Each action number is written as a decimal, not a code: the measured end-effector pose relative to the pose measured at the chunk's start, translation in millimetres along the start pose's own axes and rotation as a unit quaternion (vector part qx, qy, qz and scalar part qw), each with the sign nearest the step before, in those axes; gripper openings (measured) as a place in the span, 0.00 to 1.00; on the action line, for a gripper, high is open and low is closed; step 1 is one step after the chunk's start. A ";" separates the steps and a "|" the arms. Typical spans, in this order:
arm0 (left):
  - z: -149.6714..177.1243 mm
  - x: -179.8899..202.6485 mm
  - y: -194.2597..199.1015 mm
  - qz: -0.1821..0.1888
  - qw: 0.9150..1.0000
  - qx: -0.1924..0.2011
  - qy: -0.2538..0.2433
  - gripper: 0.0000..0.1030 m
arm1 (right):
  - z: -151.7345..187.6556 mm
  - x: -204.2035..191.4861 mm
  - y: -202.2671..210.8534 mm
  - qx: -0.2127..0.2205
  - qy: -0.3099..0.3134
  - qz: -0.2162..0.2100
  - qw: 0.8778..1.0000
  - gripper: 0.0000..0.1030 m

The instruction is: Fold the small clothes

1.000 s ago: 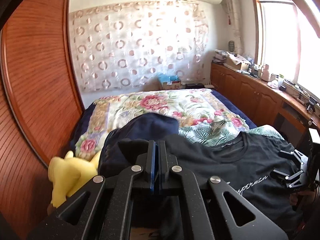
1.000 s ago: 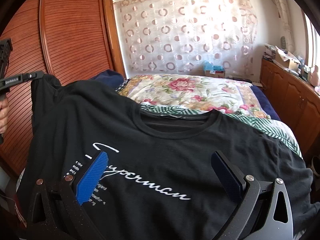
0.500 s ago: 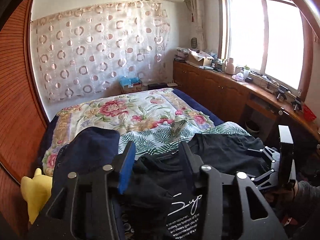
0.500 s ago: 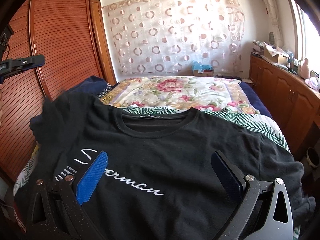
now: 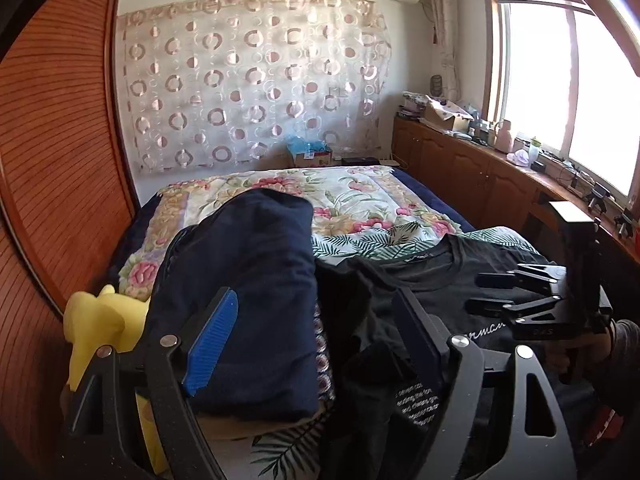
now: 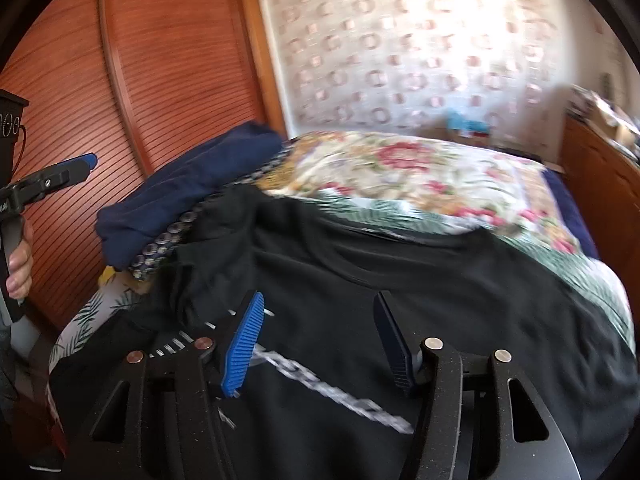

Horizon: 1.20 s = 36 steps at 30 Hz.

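Observation:
A black T-shirt with white lettering lies flat on the bed, its left sleeve bunched inward. In the left wrist view my left gripper hovers over that bunched sleeve; its jaws are opening and the pads touch no cloth. My right gripper hangs just above the T-shirt chest print. Its jaws are closing, with only flat cloth below and nothing pinched. The right gripper also shows from the side in the left wrist view, held by a hand.
A folded navy garment lies left of the shirt, with a yellow plush toy beside it. The floral quilt covers the far bed. A wooden wardrobe stands close on the left; low cabinets line the right wall.
My left gripper was shut on the shirt's edge, then opened and dropped it; the sleeve now lies folded inward. My right gripper slid left over the shirt and its jaws narrowed.

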<state>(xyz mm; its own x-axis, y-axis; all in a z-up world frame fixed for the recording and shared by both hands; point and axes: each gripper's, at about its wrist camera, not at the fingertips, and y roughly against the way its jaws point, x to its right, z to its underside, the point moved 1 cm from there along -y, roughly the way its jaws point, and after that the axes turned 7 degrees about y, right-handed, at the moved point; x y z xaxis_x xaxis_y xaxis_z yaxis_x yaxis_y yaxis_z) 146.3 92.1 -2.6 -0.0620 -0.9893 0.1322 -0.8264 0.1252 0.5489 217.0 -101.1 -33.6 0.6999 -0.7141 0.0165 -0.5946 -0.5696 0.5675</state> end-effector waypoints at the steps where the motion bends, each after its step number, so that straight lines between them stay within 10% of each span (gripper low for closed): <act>1: 4.2 -3.9 0.8 -0.006 1.000 -0.002 0.003 0.78 | -6.6 -9.2 -13.6 -0.007 0.007 -0.015 1.000 0.57; 12: 27.3 -29.1 4.9 -0.023 0.999 -0.010 0.027 0.78 | -41.0 -73.4 -115.5 -0.069 0.029 -0.087 0.993 0.56; 18: 32.6 -28.8 3.3 -0.019 0.999 -0.010 0.025 0.78 | -53.7 -76.4 -139.2 -0.072 0.021 -0.080 0.994 0.09; 33: 48.6 5.2 -13.2 0.014 0.999 -0.032 0.013 0.78 | -46.8 -27.6 -63.2 -0.045 -0.022 -0.007 0.999 0.09; 36: 51.8 9.4 -15.3 0.016 0.999 -0.037 0.010 0.78 | -46.3 -24.0 -66.1 -0.052 -0.030 0.021 0.998 0.24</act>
<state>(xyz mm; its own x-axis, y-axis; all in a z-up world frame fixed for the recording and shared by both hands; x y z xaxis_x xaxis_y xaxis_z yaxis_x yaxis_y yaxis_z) 129.4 77.0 -52.6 -0.0757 -0.9832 0.1663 -0.7801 0.1623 0.6042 257.8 -27.4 -33.3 0.6486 -0.7611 -0.0055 -0.5764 -0.4958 0.6496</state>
